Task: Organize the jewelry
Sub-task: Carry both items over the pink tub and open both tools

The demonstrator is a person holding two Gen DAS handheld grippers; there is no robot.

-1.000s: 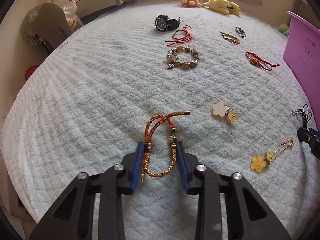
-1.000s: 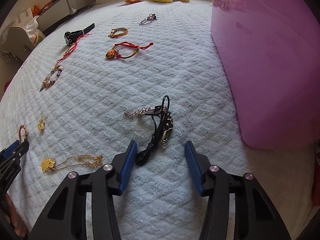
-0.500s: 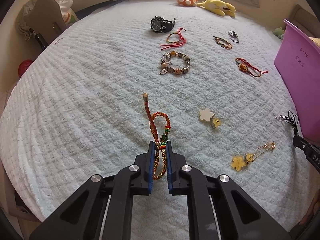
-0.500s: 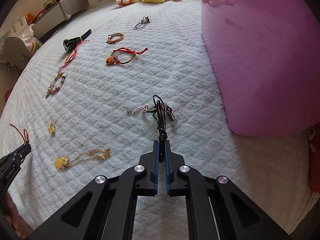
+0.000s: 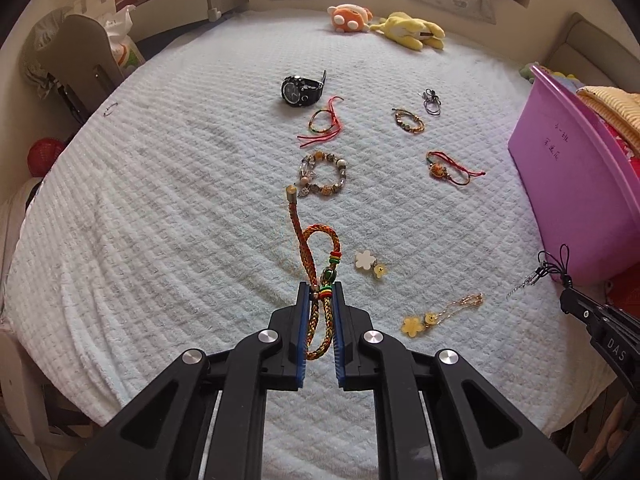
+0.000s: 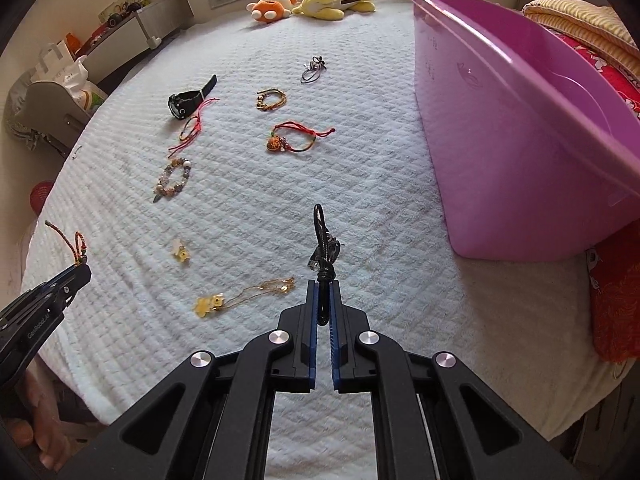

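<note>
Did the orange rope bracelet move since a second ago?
Yes. The orange rope bracelet, shut in the left gripper, has come up off the blanket where it lay.

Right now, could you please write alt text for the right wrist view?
The right gripper pinches a black cord necklace above a white bedspread. Bracelets and a watch lie scattered beyond, with a purple bin at right.

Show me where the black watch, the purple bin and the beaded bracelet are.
black watch [image 5: 294, 91]: left wrist view, on its dial.
purple bin [image 6: 500, 152]: right wrist view, on its side wall.
beaded bracelet [image 5: 341, 165]: left wrist view, on a bead.
</note>
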